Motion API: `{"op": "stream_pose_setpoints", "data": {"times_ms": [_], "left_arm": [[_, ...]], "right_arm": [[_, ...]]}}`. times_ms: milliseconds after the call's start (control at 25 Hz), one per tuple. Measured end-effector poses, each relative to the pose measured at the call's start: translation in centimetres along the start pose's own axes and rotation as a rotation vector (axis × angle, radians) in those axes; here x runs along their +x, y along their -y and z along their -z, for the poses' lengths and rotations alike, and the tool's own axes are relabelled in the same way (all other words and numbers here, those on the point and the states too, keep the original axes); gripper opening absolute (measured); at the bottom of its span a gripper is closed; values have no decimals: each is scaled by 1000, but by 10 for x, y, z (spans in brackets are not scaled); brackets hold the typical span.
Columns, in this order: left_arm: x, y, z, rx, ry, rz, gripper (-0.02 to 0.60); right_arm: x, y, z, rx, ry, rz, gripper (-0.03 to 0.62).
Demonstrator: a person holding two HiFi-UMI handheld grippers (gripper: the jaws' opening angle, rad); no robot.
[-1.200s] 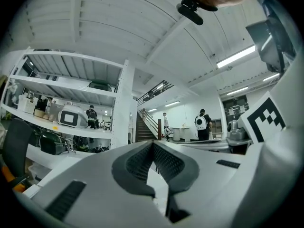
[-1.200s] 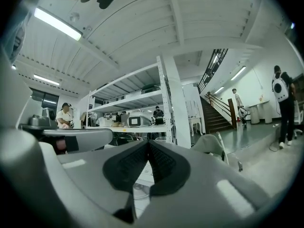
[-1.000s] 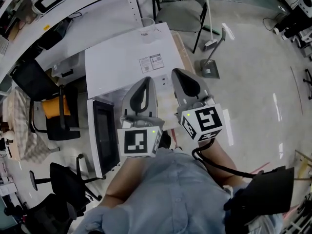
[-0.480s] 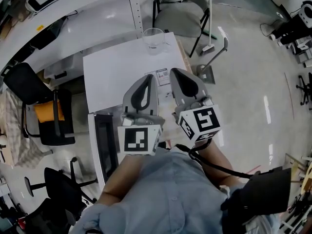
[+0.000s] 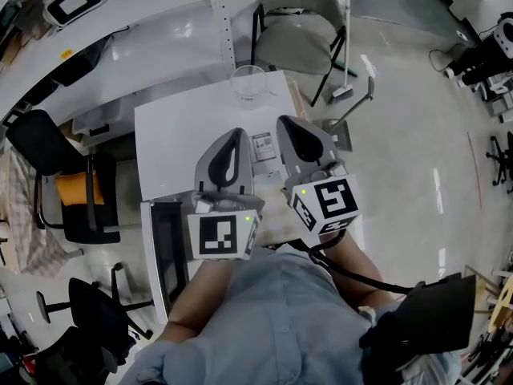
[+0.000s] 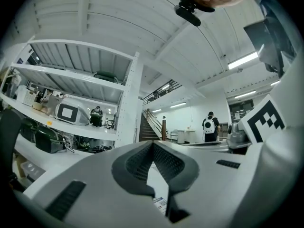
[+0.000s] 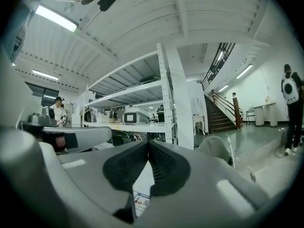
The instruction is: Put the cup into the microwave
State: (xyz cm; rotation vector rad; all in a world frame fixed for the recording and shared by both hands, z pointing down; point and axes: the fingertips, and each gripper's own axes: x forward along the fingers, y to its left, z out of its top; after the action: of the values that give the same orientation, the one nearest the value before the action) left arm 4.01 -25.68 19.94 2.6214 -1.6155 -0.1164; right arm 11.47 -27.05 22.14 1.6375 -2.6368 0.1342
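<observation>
A clear cup [image 5: 249,84] stands at the far edge of the white microwave's top [image 5: 180,127]. The microwave's dark-windowed door [image 5: 165,247] shows at the near left, below my left hand. Side by side over the near part of that top, both grippers point level towards the far edge. My left gripper [image 5: 233,137] is shut with nothing between its pads [image 6: 164,161]. My right gripper [image 5: 289,126] is also shut and empty, its pads [image 7: 161,163] pressed together. Both tips are well short of the cup. Neither gripper view shows the cup.
A label sticker [image 5: 263,146] lies on the top between the grippers. A grey chair [image 5: 295,42] stands just beyond the cup, black office chairs [image 5: 60,191] at the left. White shelving [image 7: 167,99] with equipment runs along the far left. A broom [image 5: 346,50] leans at the right.
Both grippers have moved forward together over the white top. The clear cup has come into the head view at the far edge. Both stayed shut.
</observation>
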Motion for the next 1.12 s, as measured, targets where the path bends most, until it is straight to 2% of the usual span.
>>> {"op": "stream_pose_setpoints", "data": {"times_ms": [280, 560, 680, 920, 1120], "left_arm": [[20, -9, 10, 0, -20, -67, 0], [36, -18, 28, 0, -48, -104, 0], [41, -22, 34, -8, -56, -124, 0], [50, -35, 44, -28, -81, -169, 0], [52, -52, 53, -47, -92, -214, 0]], "right_arm": [[29, 16, 14, 21, -31, -69, 6], [48, 24, 35, 39, -65, -124, 43], [56, 26, 42, 44, -76, -153, 91], [76, 31, 54, 34, -104, -176, 242], [97, 29, 66, 30, -136, -202, 316]]}}
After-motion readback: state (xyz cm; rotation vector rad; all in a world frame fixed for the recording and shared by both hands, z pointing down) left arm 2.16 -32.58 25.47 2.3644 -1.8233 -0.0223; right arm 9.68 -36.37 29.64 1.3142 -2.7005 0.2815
